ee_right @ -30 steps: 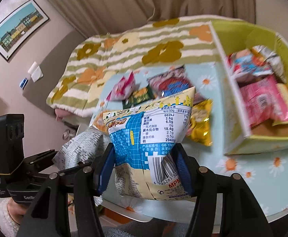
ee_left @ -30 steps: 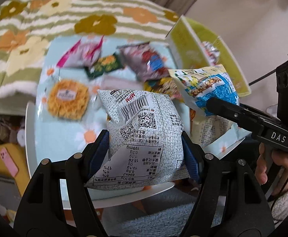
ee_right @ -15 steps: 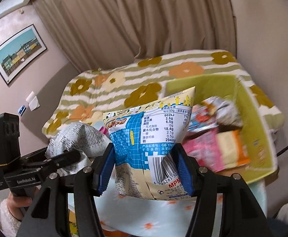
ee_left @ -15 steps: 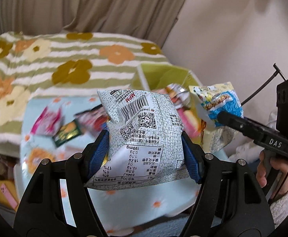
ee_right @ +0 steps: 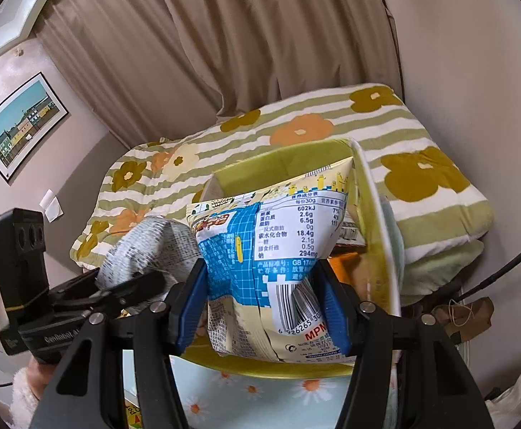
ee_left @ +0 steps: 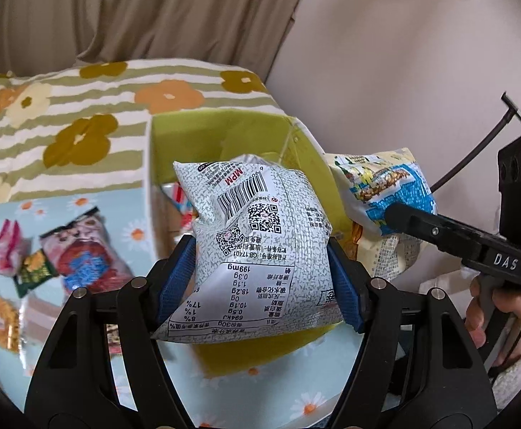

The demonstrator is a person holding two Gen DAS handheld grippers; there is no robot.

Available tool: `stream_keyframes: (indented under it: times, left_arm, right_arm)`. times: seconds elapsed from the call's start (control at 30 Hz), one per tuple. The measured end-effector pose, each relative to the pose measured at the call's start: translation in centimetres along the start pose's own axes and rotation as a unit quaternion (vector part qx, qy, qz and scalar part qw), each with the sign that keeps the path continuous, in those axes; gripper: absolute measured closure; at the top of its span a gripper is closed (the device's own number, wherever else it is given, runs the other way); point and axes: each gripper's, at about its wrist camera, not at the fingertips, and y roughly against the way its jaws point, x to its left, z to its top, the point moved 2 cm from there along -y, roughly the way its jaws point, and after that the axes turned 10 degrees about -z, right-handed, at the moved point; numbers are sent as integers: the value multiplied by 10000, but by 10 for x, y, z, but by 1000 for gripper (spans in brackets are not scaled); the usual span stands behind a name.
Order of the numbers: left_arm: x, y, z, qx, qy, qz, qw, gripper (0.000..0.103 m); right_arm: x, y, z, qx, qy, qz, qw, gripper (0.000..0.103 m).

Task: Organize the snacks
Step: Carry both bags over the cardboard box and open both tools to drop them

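1. Clamping a grey-speckled snack bag [ee_left: 260, 246] between its blue pads, the left gripper [ee_left: 260, 268] had narrowed only to the bag's width, the pack's printed back (barcode and QR codes upside down) facing the camera.
2. The bag hung in the air over the yellow-green box [ee_left: 224, 136], whose open top showed a few packets inside, blurred.
3. The right gripper [ee_right: 260, 304] was likewise pressed onto a blue-and-cream snack bag [ee_right: 271, 243], nutrition table and barcode toward the lens, held above the same box [ee_right: 278, 161] near its right wall.
4. In the left wrist view the blue-and-cream bag [ee_left: 378, 193] sat just to the right of the grey one, pinched by a black finger of the other tool, with the person's right hand [ee_left: 493, 311] on the handle.
5. In the right wrist view the grey bag [ee_right: 153, 246] appeared at left, just beside the blue one.
6. On the counter [ee_left: 224, 386], covered with a pale blue daisy cloth, several loose snack packets [ee_left: 81, 257] lay left of the box, well apart from both held bags.
7. Behind stood a bed with a striped floral blanket [ee_right: 332, 125] and beige curtains [ee_right: 224, 35].
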Motion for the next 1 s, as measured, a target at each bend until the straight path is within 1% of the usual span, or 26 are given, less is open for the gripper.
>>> stream_keyframes:
  times: [0.07,0.1,0.17,0.2,0.23,0.3,0.37,0.53,0.63,0.73,0.8,0.87,0.93,1.0]
  left_arm:
    - [-3,-8,-4,63,-38,76,9999,34]
    - [-6,-14,-6,104,-46,111,9999,30]
    - [-7,-21,-8,146,-44,225,9996,17]
    - [-6,-25,-9,194,-41,330,9993,3]
    - [-6,-26,-10,222,-39,348,9991,0]
    - [-4,-27,-13,294,21,311,9991,0]
    - [-2,-23,-17,302,64,366,9989,0]
    - [5,-7,-27,196,250,491,9983,0]
    - [8,0,-31,134,353,503,9980,0]
    - [9,5,-31,91,366,565,9977,0]
    - [9,11,-31,3,380,574,9976,0]
    - [10,17,-31,-65,437,562,9974,0]
    - [11,22,-32,-106,503,593,9969,0]
    - [11,28,-34,-138,521,650,9964,0]
  right_arm:
    - [-6,-3,-1,53,-30,4,10000,48]
    - [-8,-4,-1,76,-38,16,10000,48]
    - [-13,-7,-3,125,-61,51,9999,48]
    - [-16,-9,-3,143,-80,60,9998,48]
    - [-17,-11,-3,164,-106,73,9998,48]
    - [-22,-13,-5,198,-170,105,9996,48]
    - [-23,-13,-6,238,-155,83,9996,48]
    - [-25,-18,-10,329,-63,-6,9994,48]
    - [-25,-25,-13,442,-77,-56,9990,48]
    - [-23,-34,-13,600,-112,-110,9981,46]
    - [-21,-36,-13,559,-130,-131,9983,39]
    - [-19,-32,-12,397,-91,-124,9991,9]
    - [-18,-26,-11,221,-35,-123,9997,1]
    - [-18,-21,-10,49,27,-131,9999,1]
